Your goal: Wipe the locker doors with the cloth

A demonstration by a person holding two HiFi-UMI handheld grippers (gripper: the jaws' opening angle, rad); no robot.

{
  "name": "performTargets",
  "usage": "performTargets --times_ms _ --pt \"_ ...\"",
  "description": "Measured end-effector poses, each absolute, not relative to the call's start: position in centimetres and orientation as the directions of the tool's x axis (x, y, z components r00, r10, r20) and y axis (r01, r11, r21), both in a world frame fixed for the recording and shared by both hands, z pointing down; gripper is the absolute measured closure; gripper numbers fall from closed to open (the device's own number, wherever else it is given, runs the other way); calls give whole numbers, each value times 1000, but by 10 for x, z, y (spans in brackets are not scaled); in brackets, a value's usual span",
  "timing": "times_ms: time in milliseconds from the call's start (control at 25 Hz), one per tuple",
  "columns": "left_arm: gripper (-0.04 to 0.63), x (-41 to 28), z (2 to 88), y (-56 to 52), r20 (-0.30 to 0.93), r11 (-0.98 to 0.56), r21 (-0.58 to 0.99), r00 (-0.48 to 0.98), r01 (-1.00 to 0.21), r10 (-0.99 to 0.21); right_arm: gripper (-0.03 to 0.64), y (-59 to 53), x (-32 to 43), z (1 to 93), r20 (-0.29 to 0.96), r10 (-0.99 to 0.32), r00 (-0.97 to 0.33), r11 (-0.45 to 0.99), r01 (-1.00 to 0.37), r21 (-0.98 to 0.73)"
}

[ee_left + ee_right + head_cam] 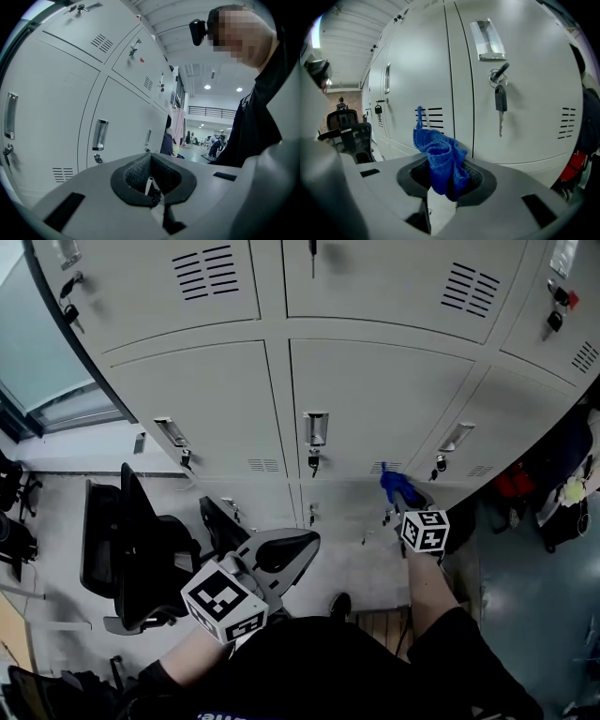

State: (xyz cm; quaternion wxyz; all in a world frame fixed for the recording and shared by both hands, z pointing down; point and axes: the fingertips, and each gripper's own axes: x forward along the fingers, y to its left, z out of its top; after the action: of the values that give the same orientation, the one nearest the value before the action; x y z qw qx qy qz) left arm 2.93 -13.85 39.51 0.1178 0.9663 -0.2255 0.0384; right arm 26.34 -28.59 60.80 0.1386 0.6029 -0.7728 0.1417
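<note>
Holding the cloth [440,161] up to the locker doors with my right gripper [443,183].
Its fingers are clenched on the blue bundle, which bunches out of them straight toward the door [525,108] with the hanging key [500,105], close ahead; I cannot tell whether it touches. My left gripper [152,185], fingers closed on nothing, hangs nearer my body and farther from the lockers, so I judge the wiping falls to the right.

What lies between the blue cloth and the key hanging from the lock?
Between cloth and key: only bare door metal and the vertical door seam, in the right gripper view.
</note>
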Motion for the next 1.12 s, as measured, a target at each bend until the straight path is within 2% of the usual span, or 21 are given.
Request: performTargets --times_ms 280,640,1120 --pt "588 27 390 -125 108 -898 201 920 -391 -376 514 -271 223 580 348 -893 -284 277 -958 -72" --pt "588 15 392 -103 114 -936 193 954 -295 -277 514 -221 112 509 270 -837 -476 471 -878 -86" --pt "588 -26 409 -96 112 -942 226 967 -248 -228 514 -154 22 413 135 -809 -572 571 -819 -51"
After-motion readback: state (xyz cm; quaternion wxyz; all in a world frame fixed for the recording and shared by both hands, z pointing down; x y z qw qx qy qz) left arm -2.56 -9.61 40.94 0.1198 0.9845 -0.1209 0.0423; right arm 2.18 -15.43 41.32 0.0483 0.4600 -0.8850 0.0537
